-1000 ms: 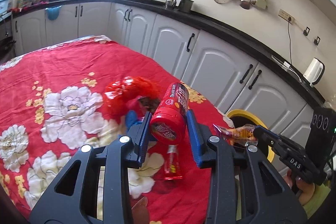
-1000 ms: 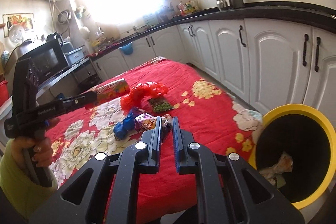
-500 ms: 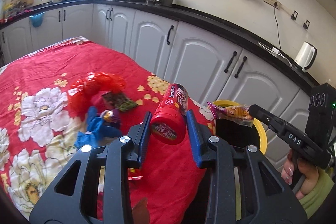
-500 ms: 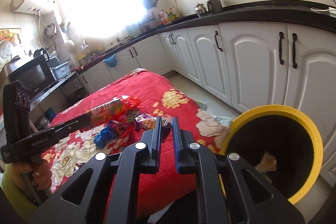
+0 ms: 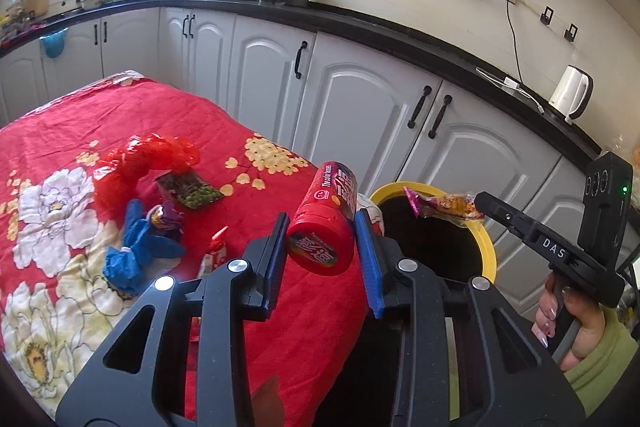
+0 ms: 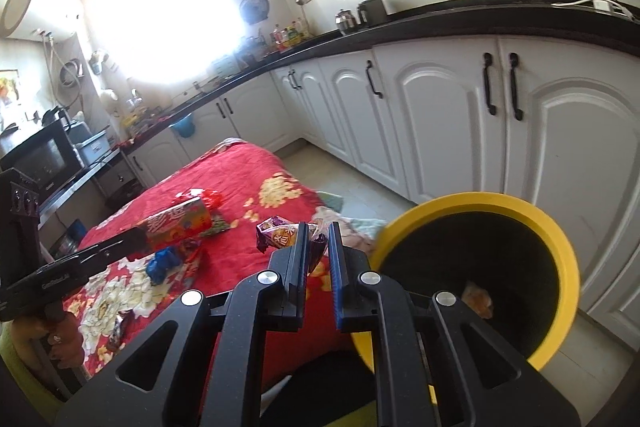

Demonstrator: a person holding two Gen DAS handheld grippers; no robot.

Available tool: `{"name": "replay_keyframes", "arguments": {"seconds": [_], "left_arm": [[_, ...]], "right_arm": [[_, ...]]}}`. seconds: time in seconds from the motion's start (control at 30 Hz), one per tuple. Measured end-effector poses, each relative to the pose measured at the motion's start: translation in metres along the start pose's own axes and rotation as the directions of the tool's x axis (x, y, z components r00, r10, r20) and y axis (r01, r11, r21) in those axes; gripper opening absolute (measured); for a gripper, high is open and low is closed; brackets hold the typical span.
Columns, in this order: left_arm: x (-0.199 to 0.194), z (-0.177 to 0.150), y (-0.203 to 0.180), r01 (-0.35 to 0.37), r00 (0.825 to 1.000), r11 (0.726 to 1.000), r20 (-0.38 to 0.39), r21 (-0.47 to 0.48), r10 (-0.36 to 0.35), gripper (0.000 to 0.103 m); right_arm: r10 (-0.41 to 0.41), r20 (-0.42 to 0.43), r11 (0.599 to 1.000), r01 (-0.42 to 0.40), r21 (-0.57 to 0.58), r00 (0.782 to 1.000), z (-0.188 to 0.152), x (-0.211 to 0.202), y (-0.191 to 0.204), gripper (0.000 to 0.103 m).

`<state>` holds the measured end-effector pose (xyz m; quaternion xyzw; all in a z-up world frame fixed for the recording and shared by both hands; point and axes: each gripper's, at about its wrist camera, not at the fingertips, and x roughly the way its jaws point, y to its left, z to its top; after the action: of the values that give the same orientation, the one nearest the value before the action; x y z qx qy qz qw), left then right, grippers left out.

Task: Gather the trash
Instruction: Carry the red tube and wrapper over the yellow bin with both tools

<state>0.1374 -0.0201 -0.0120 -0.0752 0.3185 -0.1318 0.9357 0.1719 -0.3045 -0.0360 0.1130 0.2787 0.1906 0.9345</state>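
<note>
The left gripper point(image 5: 322, 241) clamps a red cylindrical can point(image 5: 325, 223) between its blue pads, held above the near edge of the red flowered tablecloth point(image 5: 60, 131). To its right, the right gripper point(image 6: 318, 247) pinches a crinkled snack wrapper point(image 6: 278, 237) beside the yellow-rimmed bin point(image 6: 560, 251). Only the right wrist view looks into the bin, where crumpled trash point(image 6: 476, 301) lies; only the left wrist view shows the wrapper over the rim.

I count two black two-finger grippers point(image 5: 322, 239) point(image 6: 318, 247), one red cylindrical snack can point(image 5: 326, 223), one yellow-rimmed black bin point(image 6: 560, 251), one crumpled red plastic bag point(image 5: 136, 163), one blue wrapper point(image 5: 136, 251) on the table.
</note>
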Motion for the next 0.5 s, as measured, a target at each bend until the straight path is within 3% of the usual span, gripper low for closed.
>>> {"name": "replay_keyframes", "arguments": {"seconds": [0.5], "left_arm": [[0.029,0.001,-0.032,0.037,0.999,0.999,-0.035,0.014,-0.036,0.026]], "right_arm": [[-0.087,0.018,0.993,0.086,0.081,0.996,-0.001,-0.016,-0.056,0.010]]}}
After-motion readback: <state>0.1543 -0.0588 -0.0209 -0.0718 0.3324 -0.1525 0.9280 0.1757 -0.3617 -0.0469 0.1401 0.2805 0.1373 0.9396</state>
